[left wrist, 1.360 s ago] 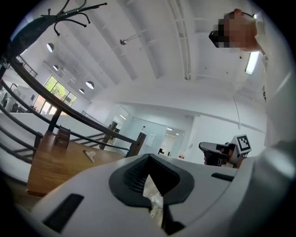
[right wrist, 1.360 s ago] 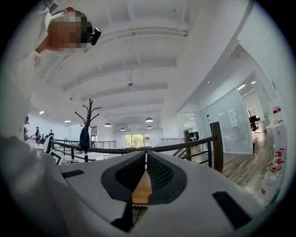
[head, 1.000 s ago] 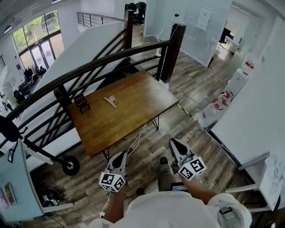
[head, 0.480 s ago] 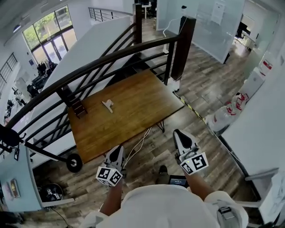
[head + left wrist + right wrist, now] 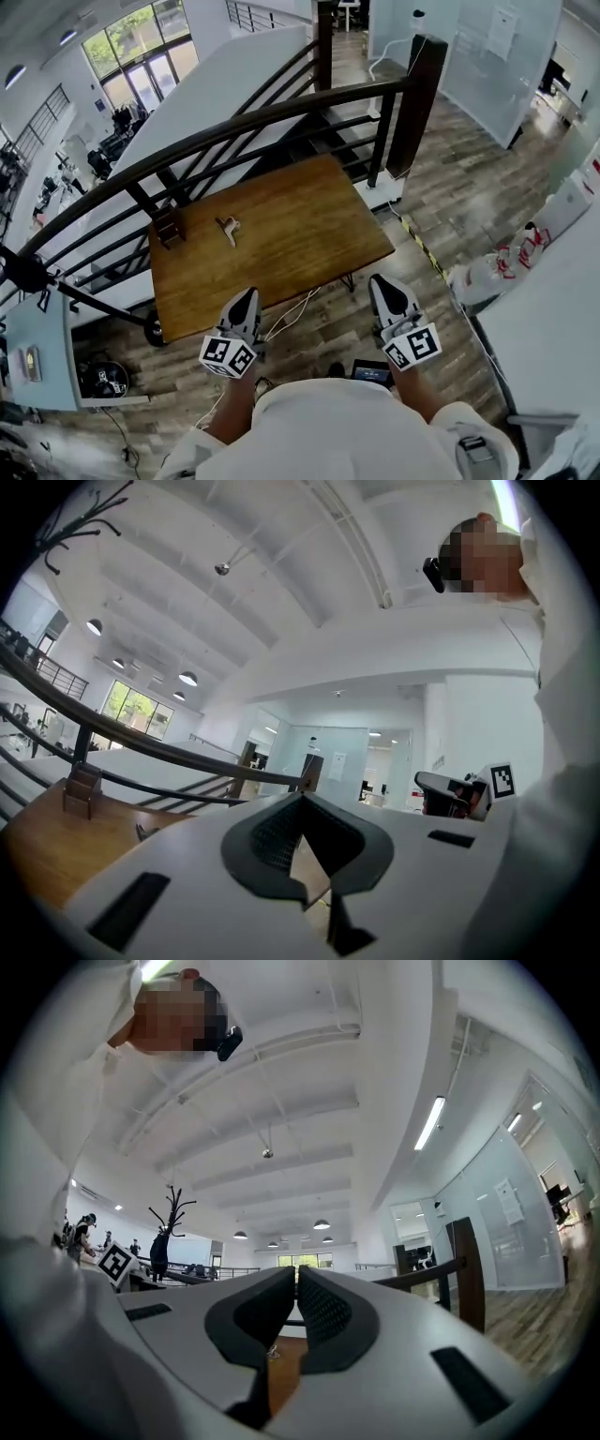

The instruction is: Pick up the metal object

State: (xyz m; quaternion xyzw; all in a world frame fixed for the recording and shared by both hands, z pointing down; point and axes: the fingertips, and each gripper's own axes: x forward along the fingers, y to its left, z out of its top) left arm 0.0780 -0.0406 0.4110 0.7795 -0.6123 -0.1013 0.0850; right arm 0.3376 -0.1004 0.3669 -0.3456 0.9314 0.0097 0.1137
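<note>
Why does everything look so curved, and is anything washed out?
Head view: the wide lens bows the handrail behind the wooden table; even daylight. Left gripper view: circular frame with black corners, a strip light glares top right. Right gripper view: same fisheye circle, bright ceiling.

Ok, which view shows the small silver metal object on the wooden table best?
The head view: the small silver metal object lies in full outline on the brown wooden table, unobstructed. The left gripper view shows only a tiny edge-on speck; the right gripper view shows a tiny glint through the gap of the right tongs.
</note>
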